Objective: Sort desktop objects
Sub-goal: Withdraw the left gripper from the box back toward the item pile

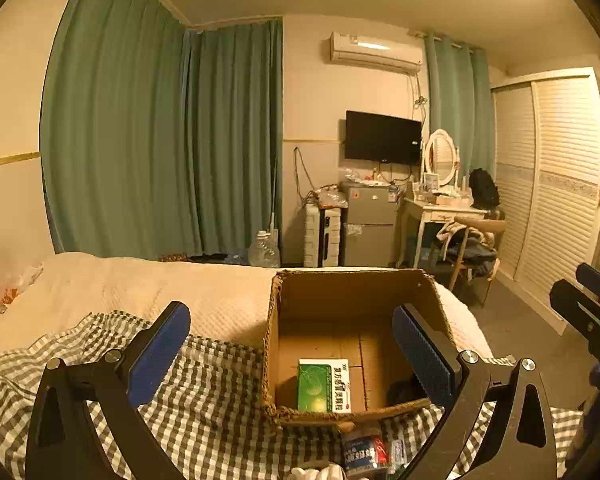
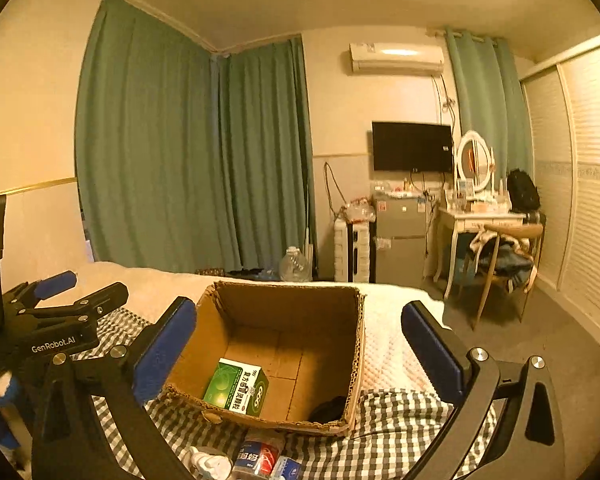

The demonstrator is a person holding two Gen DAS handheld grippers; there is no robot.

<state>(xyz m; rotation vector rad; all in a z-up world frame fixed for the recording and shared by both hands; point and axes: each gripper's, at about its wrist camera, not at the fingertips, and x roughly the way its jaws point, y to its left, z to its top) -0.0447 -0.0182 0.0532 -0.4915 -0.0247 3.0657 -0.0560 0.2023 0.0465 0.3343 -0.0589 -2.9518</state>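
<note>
An open cardboard box (image 1: 284, 312) (image 2: 216, 320) stands on a checked cloth on the bed. Inside it lies a green and white medicine box (image 1: 323, 386) (image 2: 237, 387) and a dark object (image 1: 404, 392) (image 2: 327, 409) in the near right corner. My left gripper (image 1: 292, 356) is open and empty, raised in front of the box. My right gripper (image 2: 300, 356) is open and empty, also facing the box. Small packets and a bottle with blue and red labels (image 1: 364, 452) (image 2: 260, 458) lie on the cloth just before the box, below the grippers.
The checked cloth (image 1: 204, 412) (image 2: 396, 428) covers the near part of a cream bedspread (image 1: 148, 292). The right gripper shows at the left wrist view's right edge (image 1: 584, 312); the left gripper shows at the right wrist view's left (image 2: 56, 320). Beyond the bed stand a fridge, dressing table and chair.
</note>
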